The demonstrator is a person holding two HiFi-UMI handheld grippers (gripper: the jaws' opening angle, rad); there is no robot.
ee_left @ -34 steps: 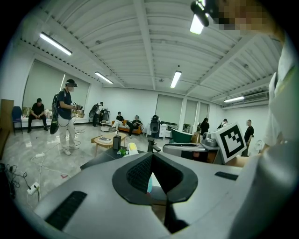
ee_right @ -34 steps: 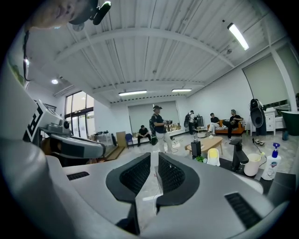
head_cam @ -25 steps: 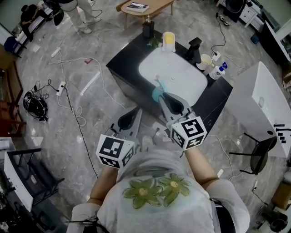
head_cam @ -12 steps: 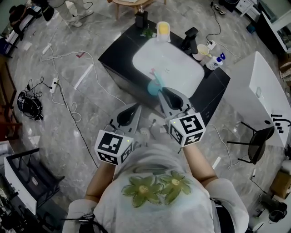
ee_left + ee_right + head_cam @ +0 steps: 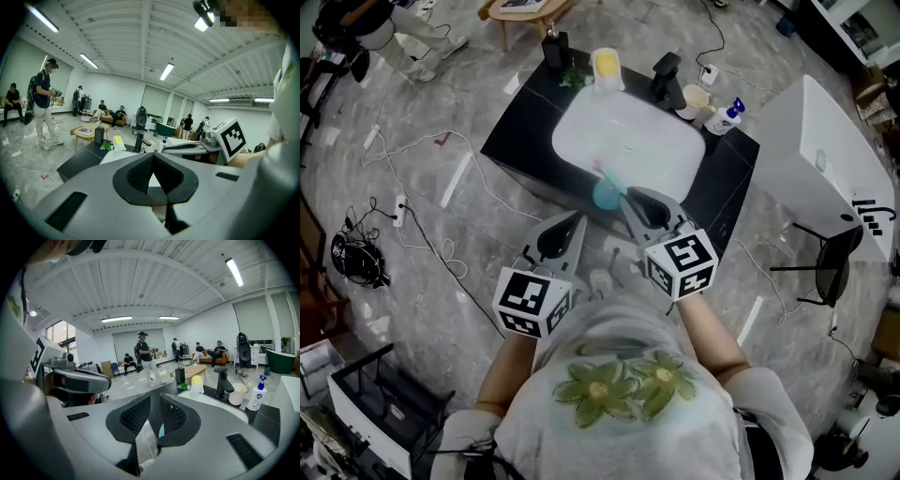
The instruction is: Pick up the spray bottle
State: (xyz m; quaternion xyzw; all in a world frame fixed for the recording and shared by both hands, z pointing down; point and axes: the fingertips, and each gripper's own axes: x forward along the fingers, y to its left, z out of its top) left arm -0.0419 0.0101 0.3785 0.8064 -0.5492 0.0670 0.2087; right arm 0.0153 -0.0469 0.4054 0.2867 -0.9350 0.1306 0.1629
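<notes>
The spray bottle [image 5: 728, 115], white with a blue trigger top, stands at the back right corner of the black sink counter [image 5: 511, 141]. It also shows in the right gripper view as the bottle [image 5: 257, 395] and, tiny, in the left gripper view as the bottle [image 5: 163, 142]. My right gripper [image 5: 623, 195] hangs at the counter's near edge, far short of the bottle. It is shut [image 5: 155, 398] on a teal thing with a thin pink stem [image 5: 605, 192]. My left gripper [image 5: 578, 217] is beside it, shut [image 5: 152, 157], with nothing between its jaws.
A white basin [image 5: 628, 145] fills the counter. Behind it stand a black faucet [image 5: 666, 75], a cream cup [image 5: 695, 97], a yellow object [image 5: 605, 66] and a black dispenser [image 5: 551, 47]. A white cabinet [image 5: 825, 159] and a chair [image 5: 825, 267] stand right. Cables lie on the floor at left.
Both grippers have edged toward the sink counter and dipped a little. The right one still grips the teal thing. The counter sits higher and further left in the head view.
</notes>
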